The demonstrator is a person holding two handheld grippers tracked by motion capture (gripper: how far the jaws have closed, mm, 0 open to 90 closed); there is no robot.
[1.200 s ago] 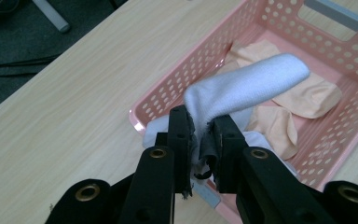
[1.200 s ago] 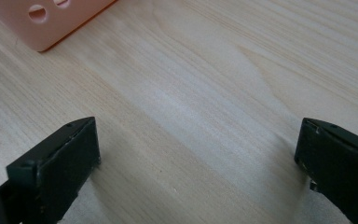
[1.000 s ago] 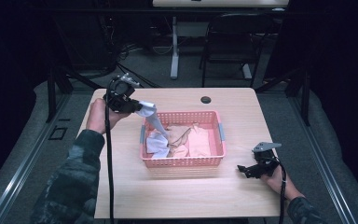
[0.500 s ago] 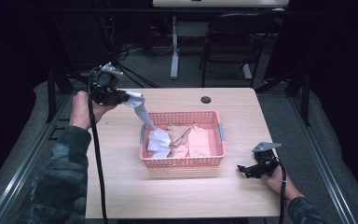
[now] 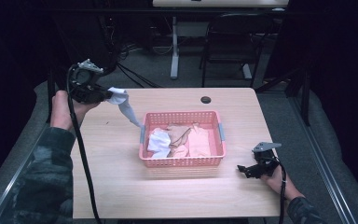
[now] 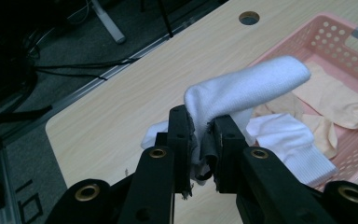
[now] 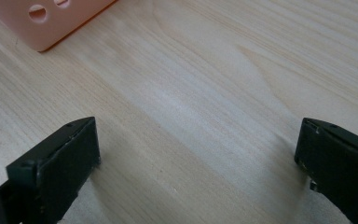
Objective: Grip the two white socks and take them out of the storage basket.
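Note:
My left gripper [image 5: 103, 95] [image 6: 200, 140] is shut on a white sock [image 5: 125, 106] [image 6: 244, 88], held above the table's far left corner. The sock hangs down toward the left rim of the pink basket [image 5: 182, 161] [image 6: 335, 44]. Inside the basket lie another white sock [image 5: 160, 142] [image 6: 291, 142] and peach-coloured socks [image 5: 196, 140] [image 6: 333, 100]. My right gripper [image 5: 243, 171] [image 7: 196, 158] rests low over the wood to the right of the basket, jaws wide apart with nothing between them. A corner of the basket [image 7: 51, 21] shows at the top left of the right gripper view.
The wooden table [image 5: 121, 186] has a round cable hole [image 5: 206, 100] [image 6: 249, 18] behind the basket. A chair [image 5: 228, 42] and desk legs stand on the floor beyond the far edge. Cables trail from both grippers.
My left gripper has risen and pulled left and back, drawing the white sock out of the basket until it hangs free. The right gripper has stayed where it was.

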